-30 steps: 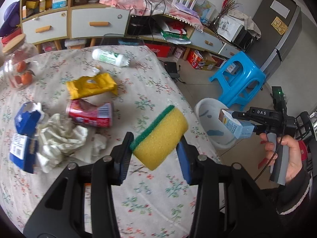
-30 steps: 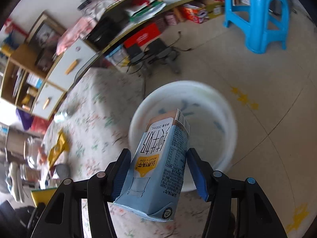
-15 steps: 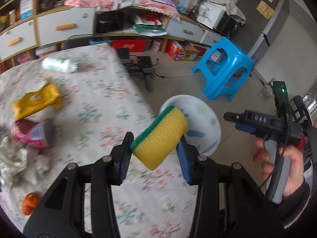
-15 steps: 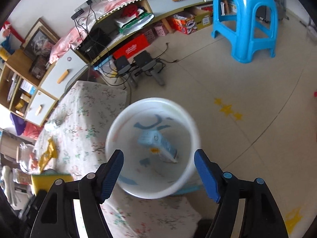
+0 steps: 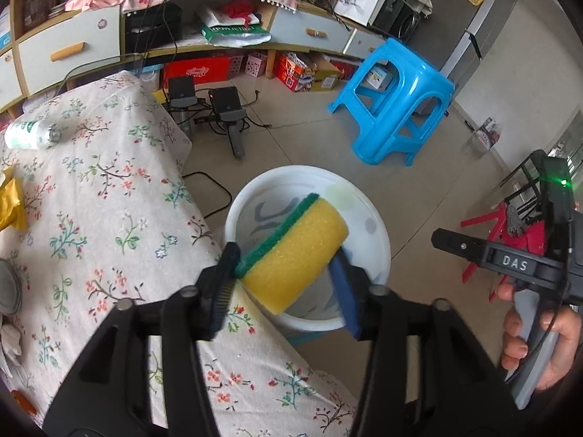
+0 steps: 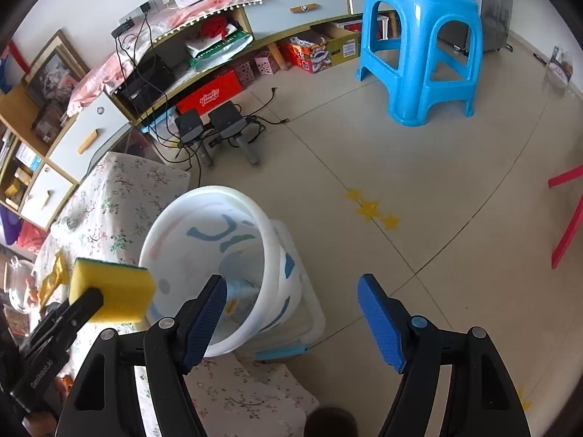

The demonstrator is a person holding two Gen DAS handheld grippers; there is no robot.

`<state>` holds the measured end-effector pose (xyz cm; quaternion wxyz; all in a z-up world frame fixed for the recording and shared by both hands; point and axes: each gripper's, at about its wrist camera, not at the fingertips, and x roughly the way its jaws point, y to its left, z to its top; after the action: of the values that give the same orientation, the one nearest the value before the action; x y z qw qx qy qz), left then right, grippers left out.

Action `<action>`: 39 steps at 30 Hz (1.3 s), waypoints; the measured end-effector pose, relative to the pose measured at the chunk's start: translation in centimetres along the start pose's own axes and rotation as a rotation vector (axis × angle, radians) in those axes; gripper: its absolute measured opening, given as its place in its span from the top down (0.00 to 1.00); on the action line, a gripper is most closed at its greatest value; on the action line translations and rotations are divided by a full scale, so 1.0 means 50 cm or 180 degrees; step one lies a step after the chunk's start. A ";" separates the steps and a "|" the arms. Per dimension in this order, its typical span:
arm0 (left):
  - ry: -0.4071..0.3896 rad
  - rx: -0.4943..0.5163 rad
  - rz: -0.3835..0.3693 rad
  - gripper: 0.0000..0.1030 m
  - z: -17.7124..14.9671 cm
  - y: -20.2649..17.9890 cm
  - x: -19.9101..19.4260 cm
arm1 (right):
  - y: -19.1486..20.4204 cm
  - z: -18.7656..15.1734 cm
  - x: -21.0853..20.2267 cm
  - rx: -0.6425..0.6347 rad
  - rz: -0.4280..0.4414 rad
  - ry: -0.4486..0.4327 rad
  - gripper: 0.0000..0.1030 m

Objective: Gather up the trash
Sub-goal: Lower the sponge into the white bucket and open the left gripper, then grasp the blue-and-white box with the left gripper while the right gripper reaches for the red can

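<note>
A yellow sponge (image 5: 291, 258) with a green scouring side sits between the jaws of my left gripper (image 5: 286, 251), which are opening while both pads still touch it. It hangs above the near rim of the white bucket (image 5: 379, 225) beside the table. From the right wrist the sponge (image 6: 113, 295) shows left of the bucket (image 6: 153, 233). My right gripper (image 6: 291, 287) is open and holds nothing, over the bucket's right side. A blue milk carton (image 6: 238, 293) lies at the bucket's bottom.
The floral-cloth table (image 5: 109, 200) carries a white bottle (image 5: 31, 133) and a yellow packet (image 5: 11, 204) at the left. On the tiled floor beyond stand a blue stool (image 6: 419, 47), two black adapters with cables (image 6: 211, 123) and red chair legs (image 6: 568, 218).
My left gripper carried the sponge from over the table to above the bucket and its jaws widened. My right gripper let the milk carton fall into the bucket and opened.
</note>
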<state>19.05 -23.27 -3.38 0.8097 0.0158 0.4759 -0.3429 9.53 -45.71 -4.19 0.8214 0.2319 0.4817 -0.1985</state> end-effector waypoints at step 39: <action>-0.0180 -0.0937 0.1355 0.03 -0.152 0.390 -0.341 | 0.374 -0.084 0.005 -0.0836 0.0287 0.0103 0.20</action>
<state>19.07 3.50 -0.09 0.8702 -0.0120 0.4838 -0.0920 16.97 -28.12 -2.64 0.8449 0.1470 0.5059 -0.0928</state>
